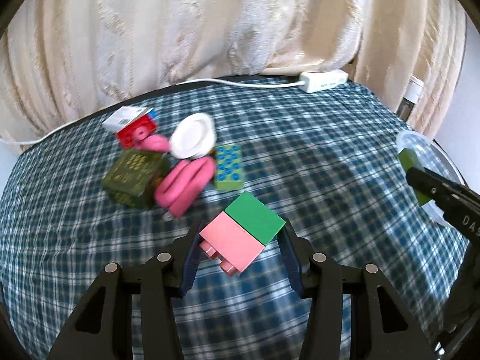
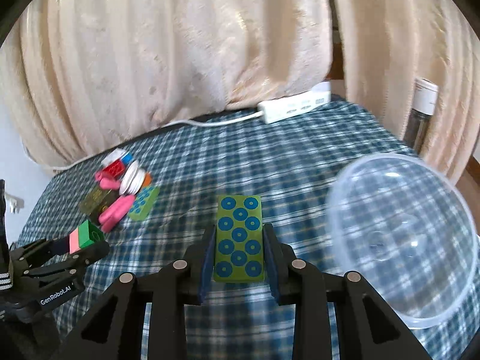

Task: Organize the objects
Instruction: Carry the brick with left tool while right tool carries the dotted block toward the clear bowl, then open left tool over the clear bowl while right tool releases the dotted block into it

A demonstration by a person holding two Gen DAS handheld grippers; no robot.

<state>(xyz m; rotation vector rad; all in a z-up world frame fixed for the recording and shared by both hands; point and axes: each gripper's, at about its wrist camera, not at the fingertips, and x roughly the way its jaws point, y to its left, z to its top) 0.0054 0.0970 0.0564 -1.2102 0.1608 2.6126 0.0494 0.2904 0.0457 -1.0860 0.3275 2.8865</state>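
From the left wrist, the left gripper has its 2 fingers clamped on a pink-and-green brick, held above the checked tablecloth. Far left lies a heap: a dark green box, pink rolls, a white lid, a red brick and a spotted green block.

From the right wrist, the right gripper is closed tight on another green block with blue rings, just left of a clear plastic bowl on the cloth; a white power strip sits at the far edge
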